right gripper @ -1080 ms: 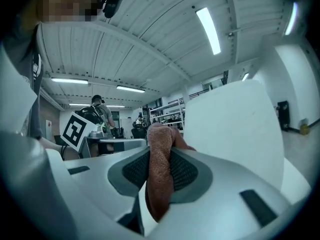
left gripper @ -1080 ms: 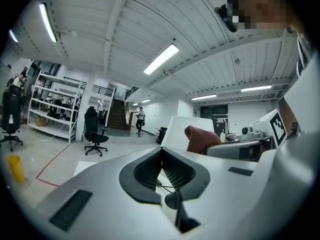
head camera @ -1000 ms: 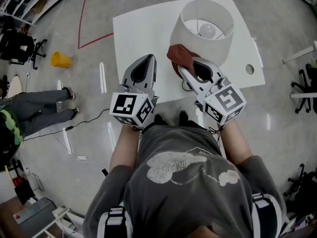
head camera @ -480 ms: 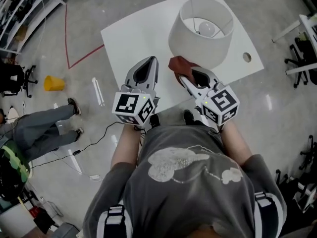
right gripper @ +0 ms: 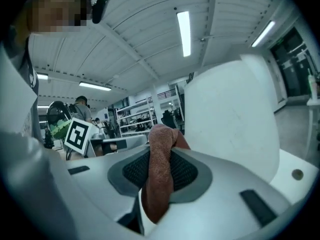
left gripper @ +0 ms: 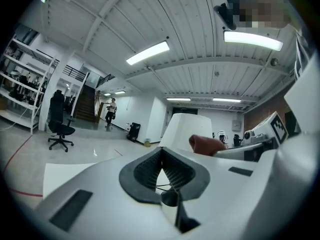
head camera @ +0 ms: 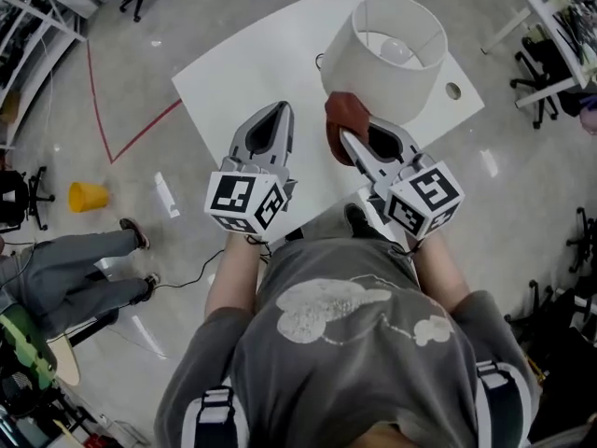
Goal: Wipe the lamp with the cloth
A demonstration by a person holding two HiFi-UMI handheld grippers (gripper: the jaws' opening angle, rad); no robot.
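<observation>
A white lamp (head camera: 390,49) with a drum shade and a bare bulb inside stands at the far right of a white table (head camera: 261,63). My right gripper (head camera: 347,131) is shut on a rust-brown cloth (head camera: 343,115), which hangs bunched between its jaws right against the near side of the shade. In the right gripper view the cloth (right gripper: 159,169) fills the jaws and the shade (right gripper: 235,119) rises just to the right. My left gripper (head camera: 275,119) hovers over the table's near edge, left of the lamp, shut with nothing held. The left gripper view shows the lamp (left gripper: 187,129) and the cloth (left gripper: 207,144) ahead.
The lamp's black cord (head camera: 320,62) lies beside the shade. A round hole (head camera: 453,91) marks the table's right corner. On the floor are a yellow cone (head camera: 86,196) and red tape lines (head camera: 126,138). A seated person's legs (head camera: 75,269) are at left; office chairs (head camera: 546,63) stand at right.
The head view has shifted, so the table and lamp sit higher and further right. The right gripper with the cloth has stayed against the shade's near side. The left gripper holds its place.
</observation>
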